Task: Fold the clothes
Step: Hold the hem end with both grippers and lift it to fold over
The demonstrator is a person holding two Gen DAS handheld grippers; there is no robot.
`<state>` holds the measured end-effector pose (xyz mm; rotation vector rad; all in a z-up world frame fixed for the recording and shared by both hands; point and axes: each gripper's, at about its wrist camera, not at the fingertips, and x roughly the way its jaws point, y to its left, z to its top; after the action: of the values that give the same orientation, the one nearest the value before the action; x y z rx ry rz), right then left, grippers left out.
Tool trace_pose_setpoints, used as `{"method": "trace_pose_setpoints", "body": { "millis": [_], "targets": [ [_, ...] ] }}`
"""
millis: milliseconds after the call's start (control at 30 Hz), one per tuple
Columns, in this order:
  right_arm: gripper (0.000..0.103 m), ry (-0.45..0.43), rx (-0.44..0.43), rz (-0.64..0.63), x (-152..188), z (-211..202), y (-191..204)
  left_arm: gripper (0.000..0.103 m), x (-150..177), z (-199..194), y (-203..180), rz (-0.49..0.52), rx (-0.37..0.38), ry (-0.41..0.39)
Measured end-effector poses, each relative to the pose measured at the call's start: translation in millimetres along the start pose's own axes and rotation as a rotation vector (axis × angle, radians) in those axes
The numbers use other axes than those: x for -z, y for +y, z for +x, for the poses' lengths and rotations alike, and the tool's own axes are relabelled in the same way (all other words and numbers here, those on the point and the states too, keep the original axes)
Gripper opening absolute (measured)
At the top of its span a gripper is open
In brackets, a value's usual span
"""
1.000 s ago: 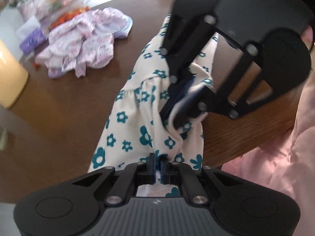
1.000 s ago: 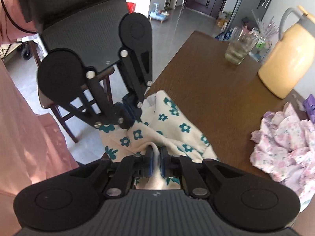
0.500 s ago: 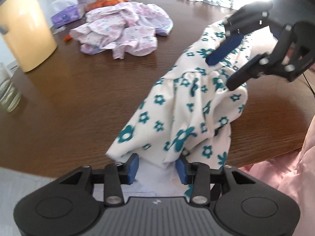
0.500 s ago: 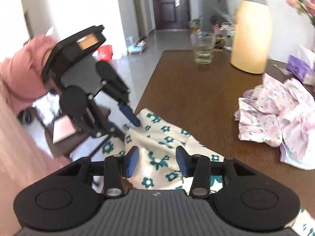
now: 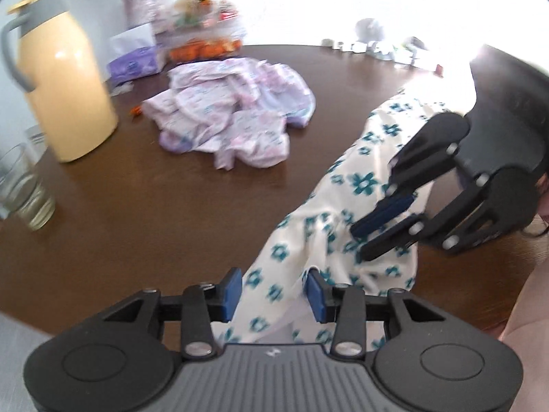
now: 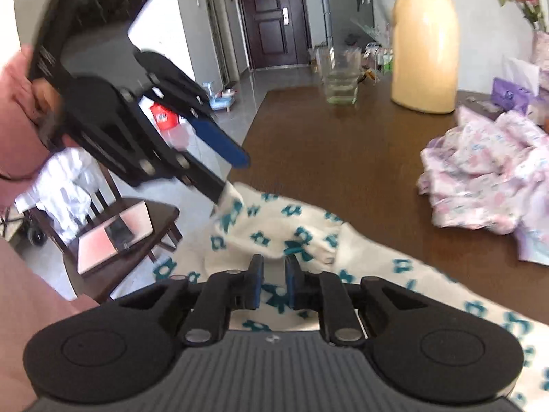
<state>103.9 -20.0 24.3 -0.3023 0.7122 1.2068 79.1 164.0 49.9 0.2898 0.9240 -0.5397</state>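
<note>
Brown table (image 5: 144, 213) bears floral dress (image 5: 346, 206); left gripper (image 5: 272, 290) jaws wide, right gripper (image 6: 274, 283) jaws narrowly apart, neither gripping.

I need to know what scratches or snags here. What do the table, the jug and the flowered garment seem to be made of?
Table: dark wood, grain, glossy sheen. Jug: smooth cream shell, plastic or enamelled metal, highlight. Garment: soft cloth, probably cotton, matte folds.

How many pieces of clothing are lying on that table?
2 that I can tell: the white dress with teal flowers at the near table edge, and a crumpled pink-and-lilac floral heap farther in, which may hide more than one garment.
</note>
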Motion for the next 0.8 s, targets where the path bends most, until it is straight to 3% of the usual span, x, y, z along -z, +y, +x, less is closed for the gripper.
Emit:
{"method": "trace_pose_setpoints", "body": {
  "millis": [33,100,200,333,433,467,500,533,567,800],
  "targets": [
    [0.019,-0.002,0.003,-0.007,-1.1,-10.6,-1.1,0.039,-2.8,1.1,-1.5,0.013,0.008,-0.003],
    [0.047,0.018,0.020,-0.065,-1.2,-29.0,1.7,0.039,-7.3,2.9,-4.1,0.033,0.020,-0.008],
    [0.057,0.075,0.036,-0.225,4.4,-40.2,16.3,0.040,-10.0,10.6,-7.1,0.037,0.041,0.013],
    [0.059,0.160,0.083,-0.438,9.6,-17.2,32.1,0.040,-6.9,22.2,-5.8,0.019,0.060,0.057],
    [0.059,0.177,0.092,-0.517,5.6,1.0,34.8,0.040,-0.1,23.2,-3.1,-0.005,0.077,0.062],
    [0.051,0.187,0.086,-0.534,3.2,6.2,34.6,0.040,1.5,23.6,-2.0,-0.011,0.084,0.062],
    [0.028,0.207,0.070,-0.547,0.4,10.5,34.3,0.040,2.8,24.4,-1.2,-0.017,0.089,0.064],
    [0.011,0.219,0.065,-0.562,-2.1,12.8,35.0,0.039,4.1,25.3,-0.7,-0.021,0.093,0.066],
    [0.002,0.214,0.076,-0.577,-4.8,12.8,36.5,0.039,5.0,26.5,-0.1,-0.025,0.098,0.069],
    [0.001,0.161,0.147,-0.625,-6.4,9.6,44.7,0.039,9.4,29.4,5.7,-0.057,0.120,0.074]
  ]
}}
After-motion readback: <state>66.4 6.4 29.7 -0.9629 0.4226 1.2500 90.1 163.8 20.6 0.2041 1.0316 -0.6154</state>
